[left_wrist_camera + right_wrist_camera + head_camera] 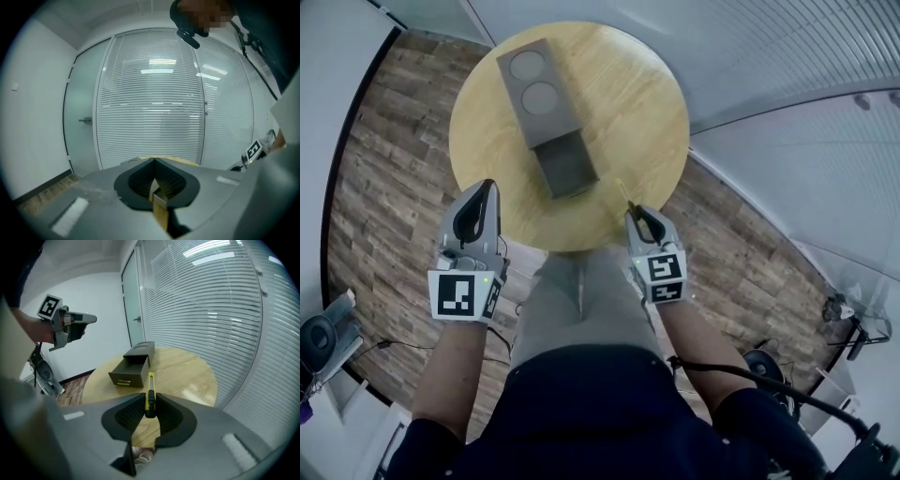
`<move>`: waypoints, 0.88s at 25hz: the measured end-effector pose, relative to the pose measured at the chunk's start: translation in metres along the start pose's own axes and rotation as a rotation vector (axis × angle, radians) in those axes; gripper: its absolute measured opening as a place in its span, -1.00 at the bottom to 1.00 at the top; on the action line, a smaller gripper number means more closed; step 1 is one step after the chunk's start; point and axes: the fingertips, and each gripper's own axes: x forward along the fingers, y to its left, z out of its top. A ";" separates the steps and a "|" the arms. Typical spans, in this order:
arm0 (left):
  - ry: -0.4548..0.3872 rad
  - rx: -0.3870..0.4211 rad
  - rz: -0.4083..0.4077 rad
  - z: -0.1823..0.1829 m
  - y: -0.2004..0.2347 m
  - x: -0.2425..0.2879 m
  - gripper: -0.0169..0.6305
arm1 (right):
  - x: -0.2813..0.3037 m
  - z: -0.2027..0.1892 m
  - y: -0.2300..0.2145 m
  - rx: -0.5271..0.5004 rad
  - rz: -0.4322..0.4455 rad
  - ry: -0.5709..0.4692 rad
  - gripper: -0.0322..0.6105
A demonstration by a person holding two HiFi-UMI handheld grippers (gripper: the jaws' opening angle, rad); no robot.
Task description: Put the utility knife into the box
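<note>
A round wooden table (642,103) carries a grey box (534,89) with its drawer (567,167) pulled out toward me. My right gripper (635,215) hovers over the table's near edge, shut on a yellow utility knife (624,193). In the right gripper view the knife (150,389) stands clamped between the jaws of this gripper (150,401) and points at the open drawer (125,372). My left gripper (490,187) hangs at the table's left near edge, jaws together and empty. The left gripper view shows that gripper (153,161) facing the blinds, tips touching.
Wood-plank floor (389,141) surrounds the table. A glass wall with white blinds (211,310) runs behind it, with a door (84,122) to the left. Equipment and cables lie on the floor at left (323,337) and right (853,323). My legs (581,300) are under the near edge.
</note>
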 end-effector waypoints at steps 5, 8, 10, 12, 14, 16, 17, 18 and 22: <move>-0.031 0.015 0.000 0.024 -0.008 -0.008 -0.94 | -0.015 0.022 -0.004 0.006 -0.006 -0.045 -0.67; -0.046 0.009 -0.010 0.040 -0.014 -0.019 -0.94 | -0.029 0.041 -0.001 0.016 -0.002 -0.078 -0.67; -0.056 0.009 -0.017 0.050 -0.017 -0.027 -0.94 | -0.039 0.057 0.001 0.009 0.004 -0.104 -0.67; -0.066 0.015 -0.021 0.060 -0.020 -0.032 -0.94 | -0.047 0.073 0.002 -0.001 0.008 -0.127 -0.67; -0.074 0.023 -0.028 0.069 -0.024 -0.033 -0.94 | -0.054 0.086 0.000 -0.006 0.007 -0.148 -0.67; -0.089 0.031 -0.040 0.078 -0.026 -0.035 -0.94 | -0.060 0.099 -0.002 -0.017 0.000 -0.168 -0.67; -0.098 0.032 -0.047 0.083 -0.027 -0.037 -0.94 | -0.063 0.104 -0.002 -0.023 -0.004 -0.176 -0.67; -0.107 0.033 -0.053 0.088 -0.027 -0.039 -0.94 | -0.065 0.109 -0.001 -0.027 -0.007 -0.184 -0.67; -0.144 0.045 -0.056 0.107 -0.027 -0.041 -0.94 | -0.075 0.130 0.002 -0.030 -0.006 -0.216 -0.67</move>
